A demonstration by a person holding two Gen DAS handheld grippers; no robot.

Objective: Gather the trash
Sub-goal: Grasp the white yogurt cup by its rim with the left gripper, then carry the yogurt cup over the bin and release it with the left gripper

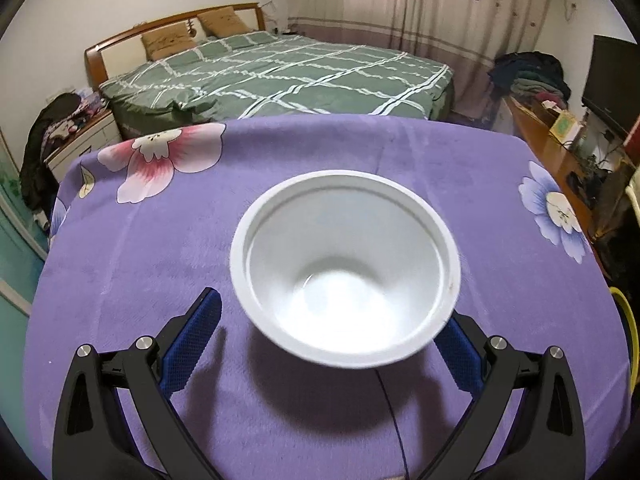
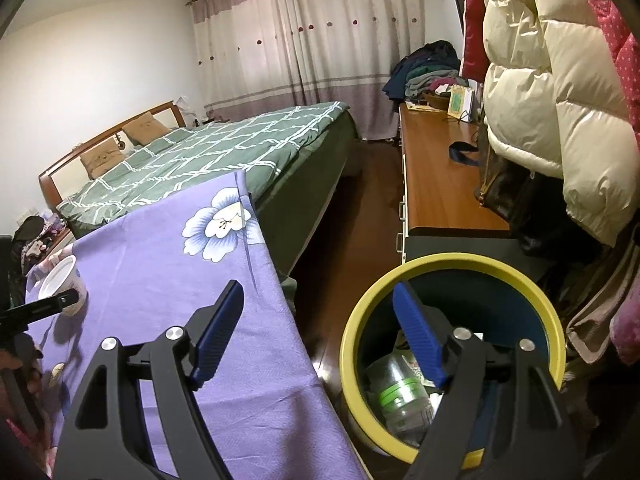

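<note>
White plastic cup (image 1: 345,268), smooth, round and flared, upright on bench (image 1: 160,240) draped in soft purple floral cloth, far from yellow-rimmed waste bin (image 2: 452,268). Left gripper (image 1: 328,340) spread wide around cup, pads not pressing, probably lining up a grasp. Right gripper (image 2: 320,336) released, empty, above bin holding clear ribbed bottle (image 2: 400,396).

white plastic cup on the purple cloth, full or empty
Empty. The left wrist view looks straight into the white plastic cup and shows only its bare white bottom and walls, nothing inside.
</note>
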